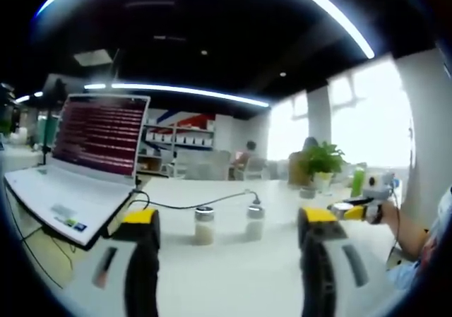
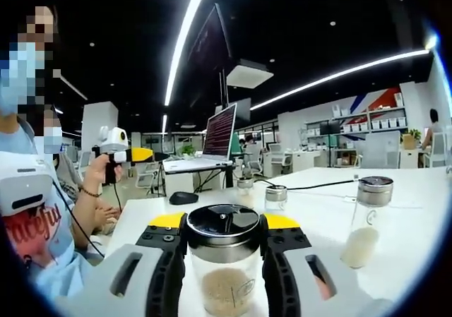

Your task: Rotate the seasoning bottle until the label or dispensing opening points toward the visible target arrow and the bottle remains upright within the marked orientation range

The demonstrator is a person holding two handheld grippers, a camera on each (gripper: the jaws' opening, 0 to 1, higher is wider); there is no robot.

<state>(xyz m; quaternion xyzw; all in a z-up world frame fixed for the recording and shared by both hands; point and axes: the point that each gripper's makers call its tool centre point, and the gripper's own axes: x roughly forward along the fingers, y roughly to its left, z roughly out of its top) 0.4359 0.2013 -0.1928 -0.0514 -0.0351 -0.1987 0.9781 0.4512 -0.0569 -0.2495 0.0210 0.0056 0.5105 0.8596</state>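
At the bottom middle of the right gripper view, the seasoning bottle [image 2: 224,260] is squeezed between the jaws of the right gripper [image 2: 224,250], just under its dark lid. It looks like hard, smooth glass, so slipping or breaking is likely. The left gripper [image 1: 227,236] is held wide apart, with nothing in it.

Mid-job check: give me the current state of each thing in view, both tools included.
Right tool: shut on the seasoning bottle.
Seasoning bottle: upright, black lid on, partly filled.
Left tool: open, holding nothing.
Second bottle: upright on the table, capped.
Two small jars: upright, capped.
Laptop: open, screen lit.
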